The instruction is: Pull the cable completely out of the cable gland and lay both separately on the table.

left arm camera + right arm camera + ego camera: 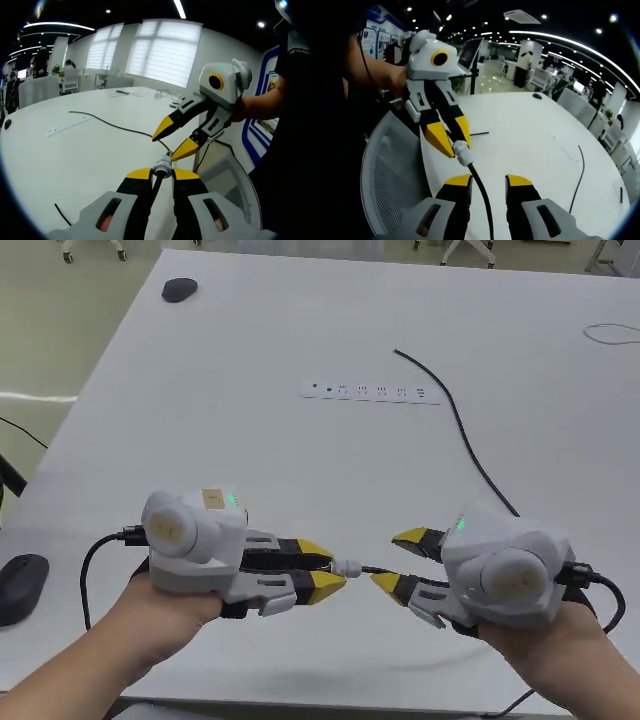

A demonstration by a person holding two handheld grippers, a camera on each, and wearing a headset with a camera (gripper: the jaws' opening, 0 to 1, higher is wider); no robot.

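left gripper (pixel 328 568) pinching cable gland (pixel 348 566), cable (pixel 482 197), right gripper (pixel 392 560) (jaws apart)

mouse (pixel 20 588): cut by left edge | cable (pixel 376 570): rest hidden behind right gripper (pixel 387 558)

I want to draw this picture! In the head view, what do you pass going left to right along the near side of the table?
Dark oval computer mouse → white-and-yellow left gripper → small white plastic cable gland → white-and-yellow right gripper.
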